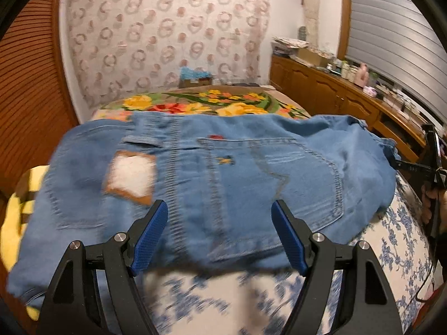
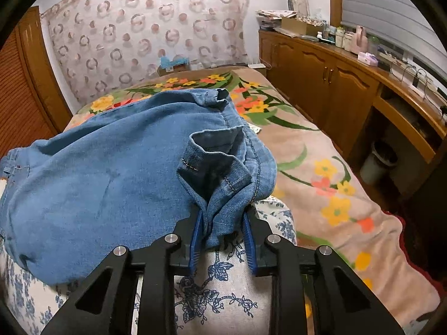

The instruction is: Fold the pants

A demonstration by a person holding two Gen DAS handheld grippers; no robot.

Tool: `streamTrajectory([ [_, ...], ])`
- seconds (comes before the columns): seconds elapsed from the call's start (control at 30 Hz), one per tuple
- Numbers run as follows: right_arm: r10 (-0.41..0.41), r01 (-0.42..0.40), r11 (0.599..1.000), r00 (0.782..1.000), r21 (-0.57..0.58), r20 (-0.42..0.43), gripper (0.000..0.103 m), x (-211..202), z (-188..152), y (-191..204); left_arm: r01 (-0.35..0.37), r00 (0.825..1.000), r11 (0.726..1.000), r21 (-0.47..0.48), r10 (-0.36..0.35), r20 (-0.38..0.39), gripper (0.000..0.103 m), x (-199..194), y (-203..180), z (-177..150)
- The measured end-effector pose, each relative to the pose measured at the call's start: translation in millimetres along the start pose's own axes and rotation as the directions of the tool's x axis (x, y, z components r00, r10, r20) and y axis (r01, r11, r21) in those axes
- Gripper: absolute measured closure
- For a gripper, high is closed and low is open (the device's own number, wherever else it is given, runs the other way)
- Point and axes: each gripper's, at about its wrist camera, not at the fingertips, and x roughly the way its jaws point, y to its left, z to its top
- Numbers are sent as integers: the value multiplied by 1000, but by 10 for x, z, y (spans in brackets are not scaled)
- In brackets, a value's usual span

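Pants (image 1: 223,173) (blue denim jeans) lay bunched across the bed, seat side up, back pockets and the tan-edged waistband patch (image 1: 131,178) facing the left wrist camera. The denim rested partly on a white cloth with blue floral print (image 1: 402,240) and partly on a beige blanket with yellow and orange flowers (image 2: 329,173).

Left gripper (image 1: 219,237): blue pads spread wide apart, nothing between them; near edge of the jeans sat just ahead of and below the fingertips. Contact with the fabric could not be judged (frame motion-blurred low down).

Right gripper (image 2: 223,240): fingers drawn in on a gathered fold of denim at the hem end, cloth pinched between the two blue pads and rising from them in a crumpled ridge. In the left wrist view this gripper (image 1: 431,167) showed at the far right edge of the jeans, side-on.

Wooden cabinet (image 2: 321,83) ran along the right of the bed, top crowded with small items.
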Motion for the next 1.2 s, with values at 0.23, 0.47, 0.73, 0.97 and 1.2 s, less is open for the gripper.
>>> streamTrajectory([
  [0.23,22,-22,1000,1000,19,-5,77,-69,61,-50,-111,994,990,-82,111,-6,26,-286,668,-194],
  [0.47,-12,12,1000,1000,-15,-8,77,-76,135,35,-78,996,984,-157,72,-48,43,-175,1038,-276],
  [0.73,-20,20,999,1000,-29,-8,77,-84,159,14,-108,990,987,-119,97,-100,53,180,1066,-182],
  [0.97,-21,21,996,1000,-92,2,87,-107,164,124,-124,988,990,-68,117,-102,88,285,719,-72],
  [1.2,4,3,986,999,-166,45,89,-246,221,111,-154,988,987,-37,154,-19,94,-8,535,-34],
])
